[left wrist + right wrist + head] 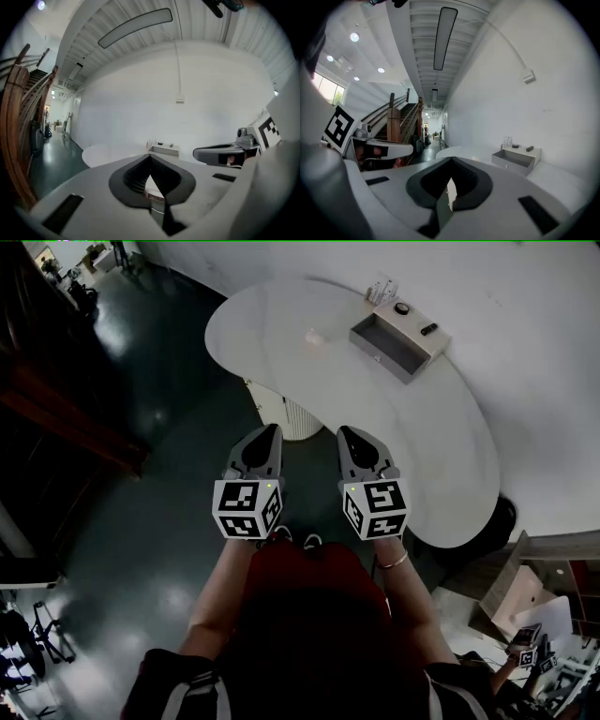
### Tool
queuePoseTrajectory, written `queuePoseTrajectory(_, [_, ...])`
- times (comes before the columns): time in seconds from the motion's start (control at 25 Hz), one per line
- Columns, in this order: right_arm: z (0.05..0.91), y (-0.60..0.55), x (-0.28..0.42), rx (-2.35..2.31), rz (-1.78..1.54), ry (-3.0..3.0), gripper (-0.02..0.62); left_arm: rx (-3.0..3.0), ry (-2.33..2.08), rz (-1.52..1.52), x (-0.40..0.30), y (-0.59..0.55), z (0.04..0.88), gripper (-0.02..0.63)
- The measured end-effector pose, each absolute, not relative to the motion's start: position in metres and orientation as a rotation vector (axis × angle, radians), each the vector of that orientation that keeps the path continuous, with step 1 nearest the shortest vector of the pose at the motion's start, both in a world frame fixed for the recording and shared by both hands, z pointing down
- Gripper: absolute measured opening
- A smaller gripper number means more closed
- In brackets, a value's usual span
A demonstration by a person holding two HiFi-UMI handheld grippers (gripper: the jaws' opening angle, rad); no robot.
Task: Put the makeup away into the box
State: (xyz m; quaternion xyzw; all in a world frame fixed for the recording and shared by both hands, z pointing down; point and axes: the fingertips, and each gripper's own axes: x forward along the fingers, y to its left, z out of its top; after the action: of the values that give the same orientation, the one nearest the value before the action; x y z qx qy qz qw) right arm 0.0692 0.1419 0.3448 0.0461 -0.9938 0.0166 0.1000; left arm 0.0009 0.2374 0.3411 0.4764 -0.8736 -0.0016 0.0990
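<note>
A grey open box [398, 341] stands at the far side of the white curved table [281, 324]. On its back ledge lie a round black compact [401, 308] and a dark stick [428, 329], with a clear item [382, 289] behind them. A small pale object [314, 337] sits on the table to the left of the box. My left gripper [272, 432] and right gripper [345, 433] hang side by side over the dark floor, short of the table, both shut and empty. The box [164, 150] [515, 158] lies well ahead of the left gripper [150, 157] and the right gripper [451, 160].
The table rests on a white ribbed pedestal [291, 413] just ahead of the grippers. A wooden staircase [401, 122] rises at the left. A white wall [525, 352] runs behind the table. Another person's hand with a marker cube [528, 652] shows at the bottom right.
</note>
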Motion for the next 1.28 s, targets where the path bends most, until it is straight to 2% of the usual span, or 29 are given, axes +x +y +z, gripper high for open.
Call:
queuePoseTrajectory(0.92, [0.345,0.123,0.071,0.141,0.096,-2.942,0.015,1.464,-2.574,0.034,0.006,0.21,0.335,0.021])
queuePoseTrajectory(1.28, [0.35,0.114,0.051,0.151,0.096,-2.927,0.015,1.507,-2.529,0.039,-0.011,0.195,0.343,0.023])
